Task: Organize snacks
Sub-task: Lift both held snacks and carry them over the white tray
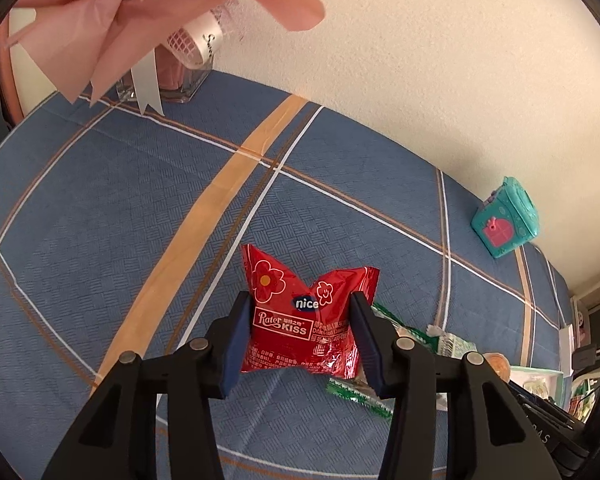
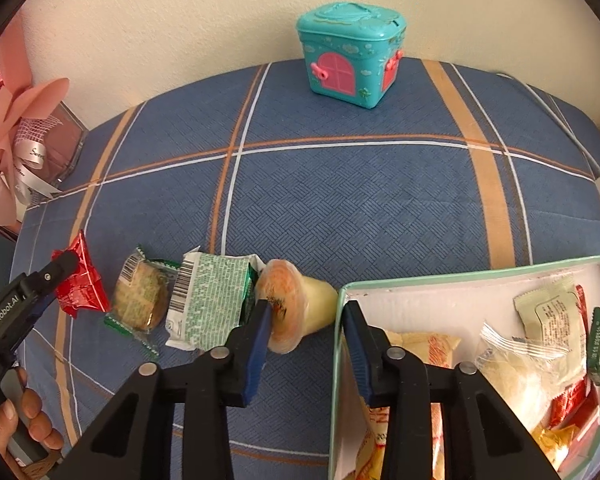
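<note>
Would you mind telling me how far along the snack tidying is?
Done: several packets lie in the box. In hand: the left gripper grips the red packet. Left: two green packets and a jelly cup on the cloth.

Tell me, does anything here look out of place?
Yes: the jelly cup lies tipped on its side on the tablecloth, outside the snack box. Loose packets lie scattered beside it.

Cream wall (image 2: 220,12) behind blue plaid tablecloth (image 2: 340,208)
</note>
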### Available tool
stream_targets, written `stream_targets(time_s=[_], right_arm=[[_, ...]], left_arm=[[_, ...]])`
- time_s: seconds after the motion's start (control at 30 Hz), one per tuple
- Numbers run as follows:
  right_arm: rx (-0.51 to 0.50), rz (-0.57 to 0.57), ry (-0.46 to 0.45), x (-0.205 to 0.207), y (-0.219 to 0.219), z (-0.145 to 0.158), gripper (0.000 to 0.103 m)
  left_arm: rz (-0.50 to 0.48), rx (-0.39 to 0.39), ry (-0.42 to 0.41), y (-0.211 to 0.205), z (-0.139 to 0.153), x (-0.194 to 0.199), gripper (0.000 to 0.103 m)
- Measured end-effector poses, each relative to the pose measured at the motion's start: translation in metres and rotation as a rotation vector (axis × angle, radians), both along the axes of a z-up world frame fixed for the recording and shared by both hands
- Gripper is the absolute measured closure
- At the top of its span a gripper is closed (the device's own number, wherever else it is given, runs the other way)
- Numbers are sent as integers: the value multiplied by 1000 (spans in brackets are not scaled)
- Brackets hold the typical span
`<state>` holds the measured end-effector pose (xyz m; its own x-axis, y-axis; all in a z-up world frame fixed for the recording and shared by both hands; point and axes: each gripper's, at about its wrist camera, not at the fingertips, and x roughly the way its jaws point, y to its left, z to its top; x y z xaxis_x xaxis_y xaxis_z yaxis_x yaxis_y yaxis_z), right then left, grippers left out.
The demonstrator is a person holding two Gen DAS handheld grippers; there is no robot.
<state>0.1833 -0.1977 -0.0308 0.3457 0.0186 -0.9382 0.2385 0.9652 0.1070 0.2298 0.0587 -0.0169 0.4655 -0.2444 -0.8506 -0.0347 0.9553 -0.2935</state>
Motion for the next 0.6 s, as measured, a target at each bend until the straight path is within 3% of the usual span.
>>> stream_targets(time_s=[0.07, 0.3, 0.6], right_arm=[[0, -2, -4, -7, -1, 5, 75], [12, -10, -4, -15, -3, 15, 75], [-15, 16, 2, -3, 6, 19, 75]], left_arm=[[-6, 2, 1, -2, 5, -3, 53], [3, 15, 13, -1, 15, -12, 53], [24, 10, 41, 11, 1, -6, 52]])
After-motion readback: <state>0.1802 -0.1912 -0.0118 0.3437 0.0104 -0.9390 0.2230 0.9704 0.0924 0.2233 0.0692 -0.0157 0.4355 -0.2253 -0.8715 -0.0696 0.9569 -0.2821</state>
